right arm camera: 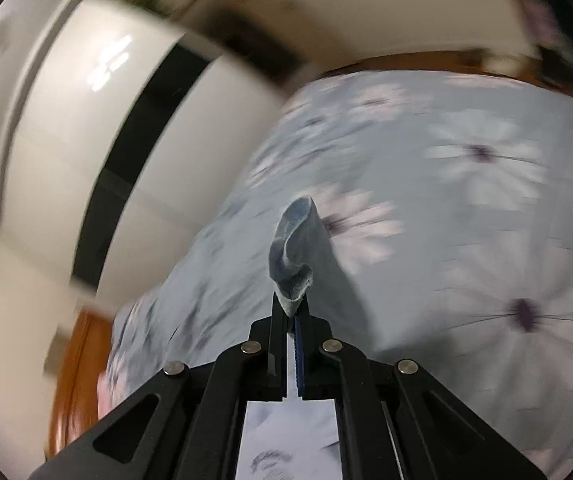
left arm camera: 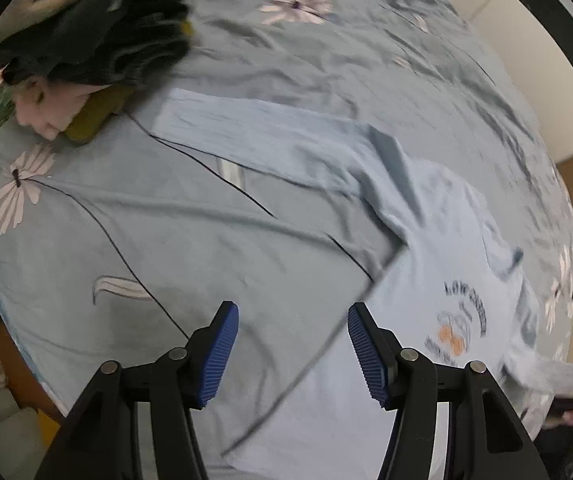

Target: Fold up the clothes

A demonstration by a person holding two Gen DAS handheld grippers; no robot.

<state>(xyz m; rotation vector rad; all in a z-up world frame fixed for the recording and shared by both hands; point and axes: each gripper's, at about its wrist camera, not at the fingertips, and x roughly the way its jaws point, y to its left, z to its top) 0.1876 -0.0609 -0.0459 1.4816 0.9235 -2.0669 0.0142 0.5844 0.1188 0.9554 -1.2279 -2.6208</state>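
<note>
Left wrist view: left gripper [left arm camera: 292,354] with black arms and ribbed blue pads [left arm camera: 217,360] stands wide apart, nothing between the fingers, hovering over the near edge of a pale blue long-sleeved shirt with a dark printed logo and orange motif [left arm camera: 426,280]. Shirt lies spread on a grey-blue floral bedsheet with white daisies [left arm camera: 126,248]. One sleeve [left arm camera: 254,136] stretches flat toward the far left; shirt body runs from centre to near right, logo [left arm camera: 464,320] facing up on the right. Fabric is wrinkled, a fold ridge crosses the middle. At far left, a heap of dark clothing [left arm camera: 98,36] sits on the sheet with a mustard-yellow piece [left arm camera: 94,116] and a pinkish-white piece [left arm camera: 46,108] under it. Cream wall [left arm camera: 534,52] at far right. Frame is motion-blurred.

Right wrist view: right gripper [right arm camera: 292,312] is clamped tight on a bunched corner of the same pale blue shirt fabric [right arm camera: 294,252], which sticks up past the fingertips in a curled fold. Bedsheet [right arm camera: 466,240] fills the right and centre behind it. White glossy wardrobe panel with a black vertical strip [right arm camera: 86,152] on the left, orange-brown wooden bed frame [right arm camera: 74,380] at near left. Heavy blur; small details cannot be told.
</note>
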